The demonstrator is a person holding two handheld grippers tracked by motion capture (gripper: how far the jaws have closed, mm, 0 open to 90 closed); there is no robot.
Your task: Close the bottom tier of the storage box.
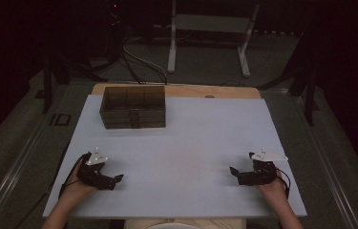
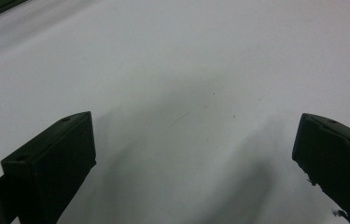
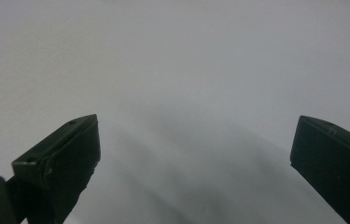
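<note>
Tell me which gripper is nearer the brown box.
The left gripper. The box sits at the table's far left, on that gripper's side; the right gripper is across the table. Both have open, empty jaws.

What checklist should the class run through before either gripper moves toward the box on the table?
1. Left gripper open and empty: ok; its own view shows jaws wide apart with bare table between.
2. Right gripper open and empty: ok; same in its view.
3. Both grippers low over the near part of the table, apart from each other: ok.
4. Path to the box free: ok; nothing lies between it and the grippers.
5. Box standing level at the far left: ok.
6. Box contents: cannot tell; its tinted walls are too dark.
</note>
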